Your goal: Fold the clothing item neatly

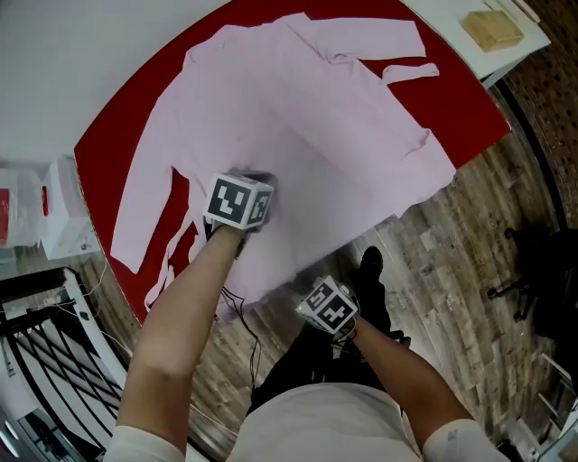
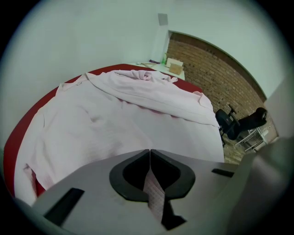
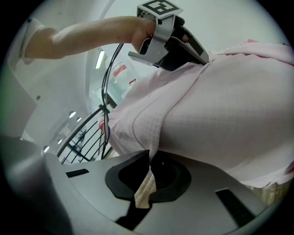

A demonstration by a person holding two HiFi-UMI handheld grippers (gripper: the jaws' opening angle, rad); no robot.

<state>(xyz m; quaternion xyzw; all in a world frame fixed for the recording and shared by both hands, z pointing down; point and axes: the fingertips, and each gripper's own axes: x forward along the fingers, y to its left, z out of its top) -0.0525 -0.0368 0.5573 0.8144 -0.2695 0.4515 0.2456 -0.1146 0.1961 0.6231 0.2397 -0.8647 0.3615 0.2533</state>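
Head view: forearms (image 1: 176, 316) outstretched, left gripper (image 1: 244, 194) and right gripper (image 1: 330, 305) tight on shirt (image 1: 307, 117)

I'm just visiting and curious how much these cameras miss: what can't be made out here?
Head view: jaws of left gripper and right gripper, covered by their marker cubes.
Head view: tan object on the counter, too small to identify.
Right gripper view: pink shirt's right part, cut off by the edge.

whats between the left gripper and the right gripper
Only the hem of the pink shirt: the head view shows it running from the left gripper to the right gripper, each shut on it.
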